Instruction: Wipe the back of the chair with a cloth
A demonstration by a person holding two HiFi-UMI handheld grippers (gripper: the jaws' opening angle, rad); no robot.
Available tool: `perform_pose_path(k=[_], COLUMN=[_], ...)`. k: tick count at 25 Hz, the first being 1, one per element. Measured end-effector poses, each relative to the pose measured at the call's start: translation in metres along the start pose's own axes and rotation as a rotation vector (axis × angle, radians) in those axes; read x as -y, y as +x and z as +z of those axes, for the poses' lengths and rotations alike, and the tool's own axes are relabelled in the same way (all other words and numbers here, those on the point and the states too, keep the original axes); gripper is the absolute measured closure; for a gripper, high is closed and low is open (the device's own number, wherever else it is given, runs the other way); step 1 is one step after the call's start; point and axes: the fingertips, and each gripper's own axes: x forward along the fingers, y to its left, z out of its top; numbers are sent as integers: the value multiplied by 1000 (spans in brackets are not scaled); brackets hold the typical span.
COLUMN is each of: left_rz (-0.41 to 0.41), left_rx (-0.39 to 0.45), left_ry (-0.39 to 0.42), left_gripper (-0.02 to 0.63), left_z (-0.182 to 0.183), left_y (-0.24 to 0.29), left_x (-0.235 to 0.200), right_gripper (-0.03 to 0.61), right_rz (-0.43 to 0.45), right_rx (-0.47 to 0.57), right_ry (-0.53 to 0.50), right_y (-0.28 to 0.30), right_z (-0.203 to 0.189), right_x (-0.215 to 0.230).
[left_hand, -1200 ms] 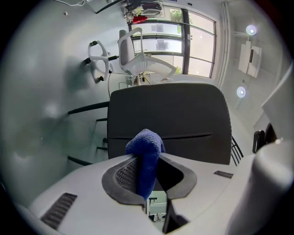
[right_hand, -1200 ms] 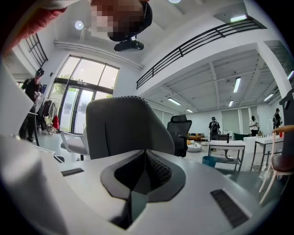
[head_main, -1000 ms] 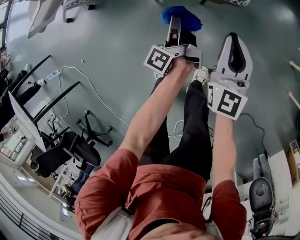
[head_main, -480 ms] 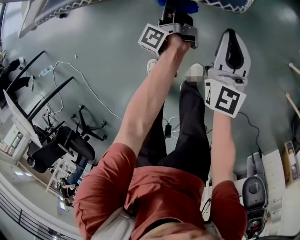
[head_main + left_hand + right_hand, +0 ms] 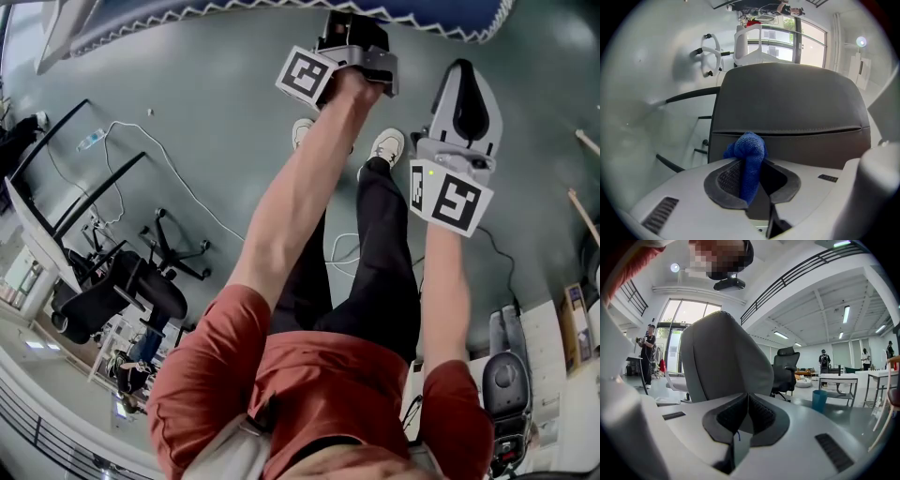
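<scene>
While my left gripper (image 5: 752,161) pinches a blue cloth (image 5: 749,152) between its fingers, the bunched end pokes out just in front of the grey chair back (image 5: 787,103), level with the seam (image 5: 787,132). I cannot tell whether cloth and back touch. My right gripper (image 5: 746,408) has its fingers pressed together on nothing but a thin blue thread (image 5: 738,436), with the chair back rising just behind them.

The only print on me is a black-and-white square marker (image 5: 309,75) on each cube, a pattern rather than words. From the head view, my left gripper's tip is cut off at the top edge, under a dark blue strip (image 5: 234,14) with a white zigzag border that I cannot identify. The cloth is hidden there.
</scene>
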Motion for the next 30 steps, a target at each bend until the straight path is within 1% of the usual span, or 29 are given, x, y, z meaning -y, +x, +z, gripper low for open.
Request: perform_pose_path(k=[6, 10, 18, 21, 24, 30], left_rz=[-52, -68, -88, -101, -105, -102], left_rx=[1, -3, -11, -27, -36, -20], left_ry=[-33, -51, -67, -64, -71, -83], left_gripper=[531, 531, 531, 531, 531, 531], left_z=[0, -4, -22, -21, -20, -26], left_y=[-4, -13, -44, -59, -63, -79], left_x=[42, 76, 164, 196, 226, 279], right_gripper=[554, 554, 554, 554, 554, 554], right_rz=[-10, -26, -60, -61, -58, -69], right_rx=[3, 9, 25, 40, 44, 68], right_ry=[-5, -2, 5, 3, -10, -25], right_y=[-3, -9, -47, -60, -61, -78], right_z=[12, 25, 76, 100, 124, 172], right_x=[-3, 0, 13, 7, 7, 22])
